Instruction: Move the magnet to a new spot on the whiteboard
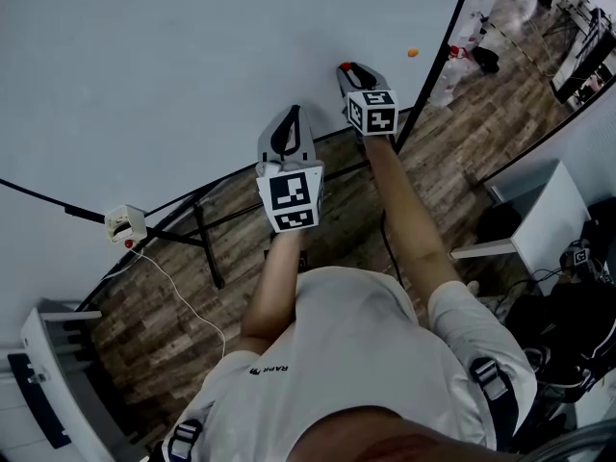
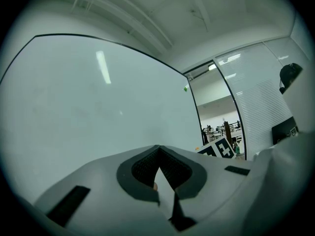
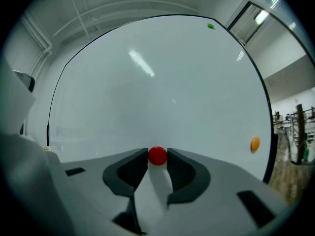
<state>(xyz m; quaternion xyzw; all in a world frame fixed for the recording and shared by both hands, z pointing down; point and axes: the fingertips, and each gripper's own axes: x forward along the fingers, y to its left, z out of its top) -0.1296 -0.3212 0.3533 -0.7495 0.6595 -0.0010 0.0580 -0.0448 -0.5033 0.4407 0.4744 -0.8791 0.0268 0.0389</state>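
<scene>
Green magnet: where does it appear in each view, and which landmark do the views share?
Head view: not in it.
Left gripper view: green magnet right of centre, at the right edge of the whiteboard.
Right gripper view: top, right of centre.
Shared landmark: whiteboard's black frame.

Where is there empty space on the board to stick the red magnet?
The whiteboard is mostly bare: the whole middle and left, above the red magnet in the right hand-held gripper, is free. The right side is busier: an orange magnet by the frame and a green magnet near the top edge.
</scene>
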